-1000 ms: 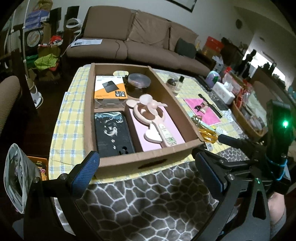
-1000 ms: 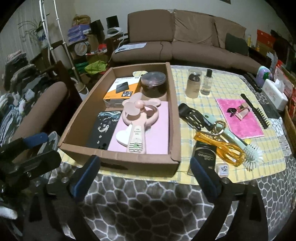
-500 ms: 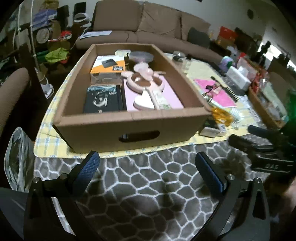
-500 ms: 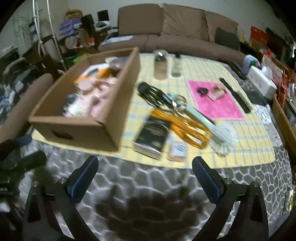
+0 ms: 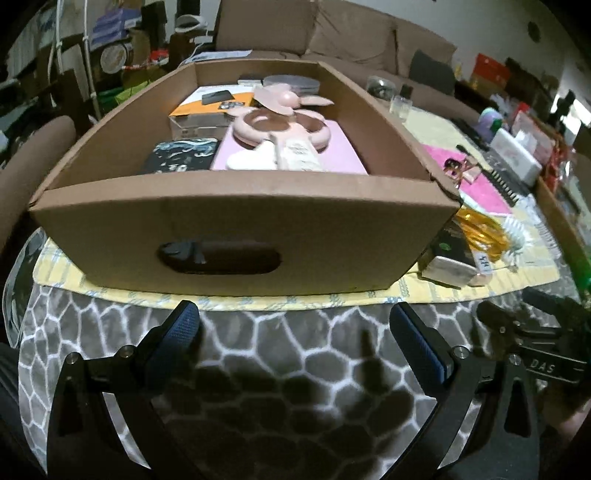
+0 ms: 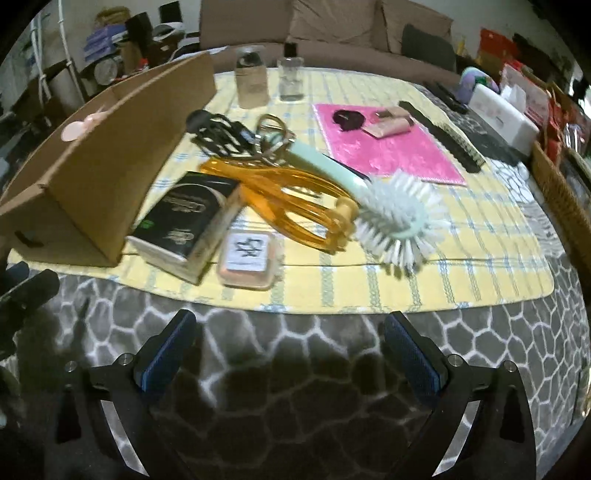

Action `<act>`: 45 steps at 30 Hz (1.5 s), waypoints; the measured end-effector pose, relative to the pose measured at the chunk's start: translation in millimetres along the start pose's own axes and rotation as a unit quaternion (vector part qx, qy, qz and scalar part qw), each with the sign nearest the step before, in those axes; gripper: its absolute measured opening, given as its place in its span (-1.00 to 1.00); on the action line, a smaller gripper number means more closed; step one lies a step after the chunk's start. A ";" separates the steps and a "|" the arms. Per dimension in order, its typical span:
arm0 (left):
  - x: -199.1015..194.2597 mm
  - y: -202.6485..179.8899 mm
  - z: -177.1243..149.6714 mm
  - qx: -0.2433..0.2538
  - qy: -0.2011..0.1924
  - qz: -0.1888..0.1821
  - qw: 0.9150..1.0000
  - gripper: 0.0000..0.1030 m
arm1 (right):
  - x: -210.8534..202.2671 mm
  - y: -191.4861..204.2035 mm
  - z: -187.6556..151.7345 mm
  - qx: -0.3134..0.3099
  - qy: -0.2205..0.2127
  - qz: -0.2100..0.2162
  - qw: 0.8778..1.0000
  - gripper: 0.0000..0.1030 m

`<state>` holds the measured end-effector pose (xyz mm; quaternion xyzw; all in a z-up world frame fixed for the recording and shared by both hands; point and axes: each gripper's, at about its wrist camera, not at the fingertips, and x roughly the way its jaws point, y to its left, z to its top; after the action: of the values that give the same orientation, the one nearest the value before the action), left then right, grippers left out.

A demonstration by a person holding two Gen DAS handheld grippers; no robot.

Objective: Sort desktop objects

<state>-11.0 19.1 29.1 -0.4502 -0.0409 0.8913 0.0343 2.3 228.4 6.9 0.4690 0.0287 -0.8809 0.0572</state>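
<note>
A cardboard box (image 5: 240, 236) stands on the yellow checked cloth (image 6: 443, 273), holding a pink hand fan (image 5: 284, 122), an orange carton (image 5: 207, 107), a dark patterned case (image 5: 181, 157) and a pink sheet. My left gripper (image 5: 295, 325) hangs open, low in front of the box's near wall. To the right of the box (image 6: 107, 158) lie a black book (image 6: 188, 221), a small pink case (image 6: 249, 258), an orange whisk (image 6: 291, 206), a mint dish brush (image 6: 391, 218), a black clip (image 6: 218, 129) and scissors (image 6: 273, 129). My right gripper (image 6: 290, 332) is open before them, holding nothing.
A pink mat (image 6: 388, 147) with small items, a black comb (image 6: 447, 136), two glass bottles (image 6: 253, 77) and a white tissue box (image 6: 506, 114) sit farther back. A wicker basket (image 6: 561, 199) edges the right side. A brown sofa (image 5: 332, 33) stands behind. Grey patterned cover (image 6: 295, 387) lies nearest.
Both grippers have dropped lower and drawn nearer the table's front edge. The right one swung right, from facing the box to facing the loose items. Both stayed open.
</note>
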 end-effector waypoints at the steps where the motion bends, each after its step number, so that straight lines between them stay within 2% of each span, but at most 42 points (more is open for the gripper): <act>1: 4.7 -2.6 -0.4 0.001 0.004 0.003 1.000 1.00 | 2.0 -2.4 -0.3 0.004 0.000 -0.003 1.000 1.00; 7: 23.9 -6.6 -6.1 0.006 0.023 0.008 1.000 1.00 | 6.9 -7.2 -2.4 0.019 -0.004 -0.003 1.000 1.00; 17: 27.5 -19.1 -11.7 0.031 0.019 0.038 0.999 1.00 | 7.1 -4.0 -8.5 0.012 -0.020 -0.012 1.000 1.00; 45: 28.2 -20.0 -11.7 0.031 0.018 0.037 0.999 1.00 | 7.8 -3.9 -8.2 0.011 -0.020 -0.012 1.000 1.00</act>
<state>-17.8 42.3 1.7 -0.4665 0.0042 0.8844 0.0158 4.2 232.6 -4.1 0.4515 0.0232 -0.8910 0.0417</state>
